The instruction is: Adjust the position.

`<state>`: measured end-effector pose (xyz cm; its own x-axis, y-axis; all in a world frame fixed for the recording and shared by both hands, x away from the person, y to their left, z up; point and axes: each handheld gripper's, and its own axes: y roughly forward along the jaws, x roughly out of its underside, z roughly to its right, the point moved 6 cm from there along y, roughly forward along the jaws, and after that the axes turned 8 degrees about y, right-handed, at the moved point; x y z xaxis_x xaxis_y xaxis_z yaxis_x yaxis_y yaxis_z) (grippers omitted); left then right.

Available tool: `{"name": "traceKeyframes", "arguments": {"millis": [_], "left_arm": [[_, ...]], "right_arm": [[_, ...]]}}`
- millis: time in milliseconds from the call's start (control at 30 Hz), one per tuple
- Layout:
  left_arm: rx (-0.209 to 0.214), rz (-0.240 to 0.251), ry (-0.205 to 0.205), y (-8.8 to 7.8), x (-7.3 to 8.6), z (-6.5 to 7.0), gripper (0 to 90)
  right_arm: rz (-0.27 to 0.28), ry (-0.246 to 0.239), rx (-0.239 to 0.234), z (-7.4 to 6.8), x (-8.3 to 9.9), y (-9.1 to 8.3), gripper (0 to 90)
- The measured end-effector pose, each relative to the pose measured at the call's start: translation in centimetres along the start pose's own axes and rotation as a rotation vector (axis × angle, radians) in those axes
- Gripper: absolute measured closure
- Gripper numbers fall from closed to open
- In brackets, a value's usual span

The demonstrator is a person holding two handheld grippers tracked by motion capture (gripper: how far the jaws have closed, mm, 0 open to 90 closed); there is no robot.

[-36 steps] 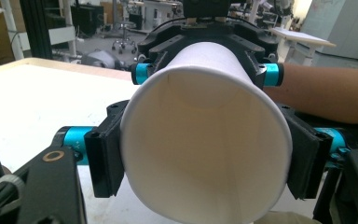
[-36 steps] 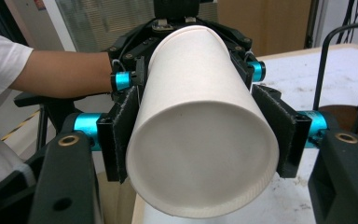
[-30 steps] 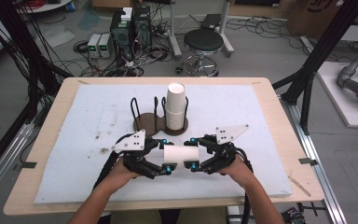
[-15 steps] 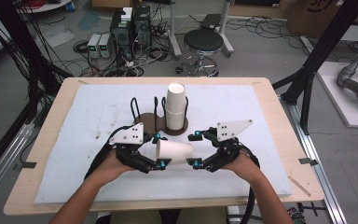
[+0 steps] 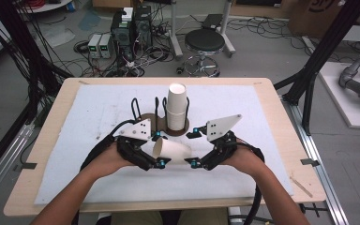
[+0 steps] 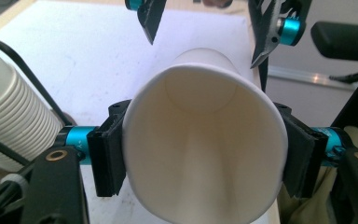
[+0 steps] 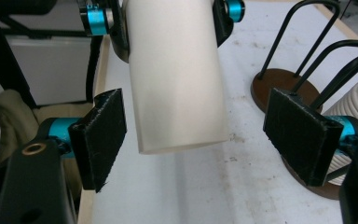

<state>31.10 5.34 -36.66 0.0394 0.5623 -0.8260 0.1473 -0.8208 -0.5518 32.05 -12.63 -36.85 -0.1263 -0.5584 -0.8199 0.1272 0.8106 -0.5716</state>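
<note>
Both hands lifted off bench; left gripper (image 5: 153,150) jaws clamped on paper cup (image 5: 172,151), right gripper (image 5: 193,149) jaws just opened, clear of it.

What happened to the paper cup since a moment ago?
The right tool let go of the paper cup; its jaws have just opened. The left tool keeps squeezing the cup near its rim and has lifted it. The cup stack stayed in its holder.

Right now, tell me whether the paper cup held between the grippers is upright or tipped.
Tipped. The paper cup lies on its side, its open mouth toward the left gripper, which clamps it near the rim.
</note>
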Motion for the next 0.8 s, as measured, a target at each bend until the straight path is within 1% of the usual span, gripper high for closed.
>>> {"name": "traceKeyframes", "arguments": {"millis": [67,100,367,500,800], "left_arm": [[0.004,-0.013,-0.004,0.1,0.0,0.0,29.5],[0.008,-0.027,0.000,0.1,0.0,0.0,29.4],[0.020,-0.063,-0.002,0.4,-0.1,-0.1,29.5],[0.022,-0.090,0.005,0.5,-0.1,-0.1,29.4],[0.031,-0.128,0.017,0.8,-0.1,-0.1,29.4]], "right_arm": [[-0.020,-0.010,0.006,0.0,-0.1,0.2,21.7],[-0.030,-0.018,0.006,0.0,-0.2,0.3,21.6],[-0.098,-0.046,0.009,-0.1,-0.4,1.0,21.6],[-0.117,-0.050,0.010,-0.1,-0.4,1.3,21.7],[-0.153,-0.059,0.013,0.0,-0.4,2.1,21.7]]}}
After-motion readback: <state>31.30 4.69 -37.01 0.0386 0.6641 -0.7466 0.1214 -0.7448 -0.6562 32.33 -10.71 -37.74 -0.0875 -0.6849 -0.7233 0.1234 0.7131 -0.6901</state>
